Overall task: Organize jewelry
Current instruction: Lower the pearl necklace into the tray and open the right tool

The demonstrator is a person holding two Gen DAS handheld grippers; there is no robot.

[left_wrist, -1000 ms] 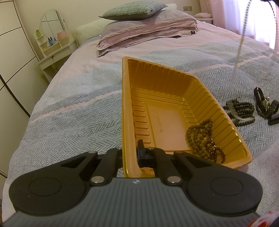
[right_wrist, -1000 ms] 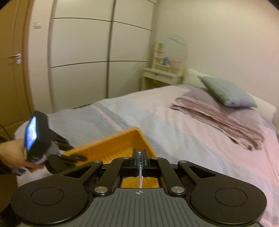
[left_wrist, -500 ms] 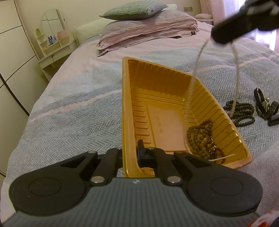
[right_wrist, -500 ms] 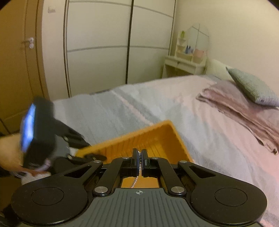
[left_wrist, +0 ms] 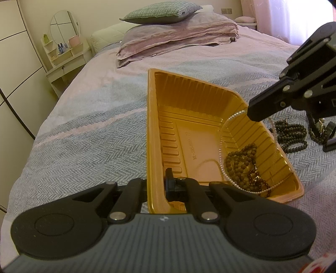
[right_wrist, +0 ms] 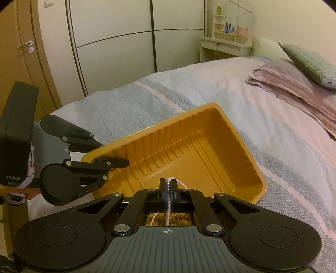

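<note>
A gold plastic tray (left_wrist: pixel 189 134) lies on the bed. My left gripper (left_wrist: pixel 161 184) is shut on its near rim. A brown bead bracelet (left_wrist: pixel 241 166) lies in the tray's near right corner. My right gripper (right_wrist: pixel 168 187) is shut on a white pearl necklace (left_wrist: pixel 220 151), held over the tray's right side; its lower loop rests in the tray beside the brown beads. The right gripper also shows in the left wrist view (left_wrist: pixel 255 114). In the right wrist view the tray (right_wrist: pixel 241 168) and the left gripper (right_wrist: pixel 117 162) on its rim are visible.
Dark bead bracelets (left_wrist: pixel 292 136) and a black strap item (left_wrist: pixel 323 132) lie on the bedspread right of the tray. Folded pink blankets and a green pillow (left_wrist: pixel 159 12) sit at the bed's head. A white vanity (left_wrist: pixel 67 58) and wardrobe doors (right_wrist: pixel 115 42) stand beyond.
My right gripper has come down and toward the tray with the pearl necklace; the necklace's loop now rests in the tray. The left gripper and tray have stayed put.
</note>
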